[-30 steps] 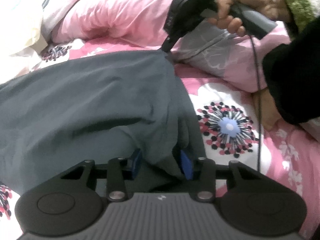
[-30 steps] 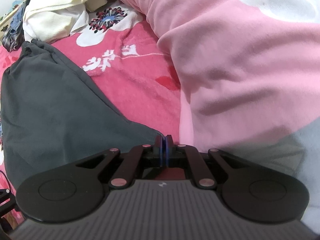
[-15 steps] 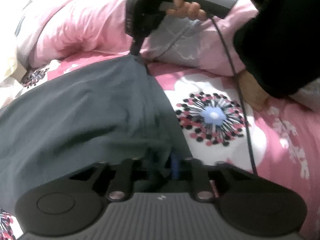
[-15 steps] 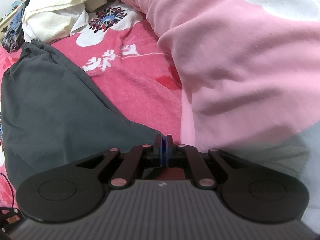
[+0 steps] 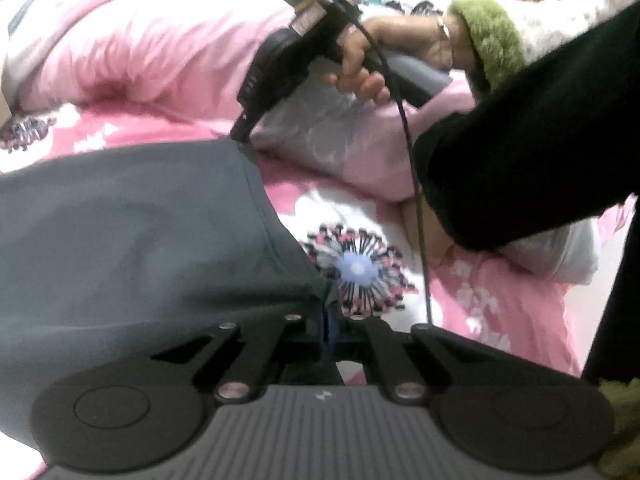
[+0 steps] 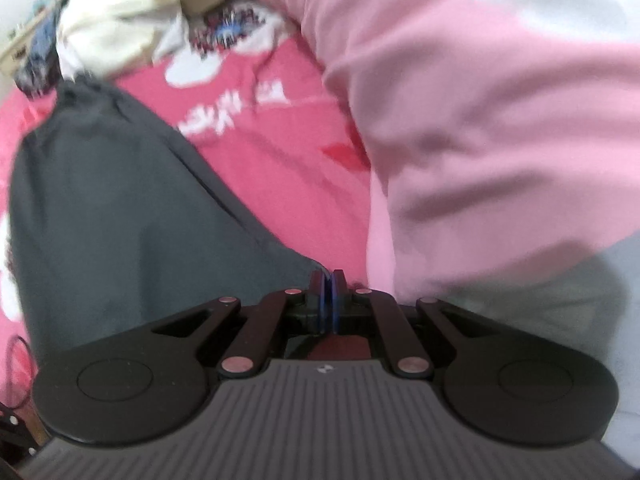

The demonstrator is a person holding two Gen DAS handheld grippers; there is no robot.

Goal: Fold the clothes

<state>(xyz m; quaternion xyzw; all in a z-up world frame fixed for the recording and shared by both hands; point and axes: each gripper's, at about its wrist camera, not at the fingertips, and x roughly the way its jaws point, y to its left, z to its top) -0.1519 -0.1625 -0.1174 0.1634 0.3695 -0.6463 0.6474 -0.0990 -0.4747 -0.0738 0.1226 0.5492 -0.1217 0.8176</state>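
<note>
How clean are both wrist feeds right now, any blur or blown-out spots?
Right wrist view: motion-smeared throughout, the floral sheet print streaked and the dark grey garment soft. Left wrist view: milder blur, the right gripper still readable, the pink quilt washed out toward the top; fisheye bending in both.

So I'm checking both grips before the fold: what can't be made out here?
- Left wrist view: the left gripper pads, buried in the dark grey garment.
- Left wrist view: the right gripper tip, blurred and hidden by its body.
- Right wrist view: the garment's far end, smeared by motion blur.
</note>
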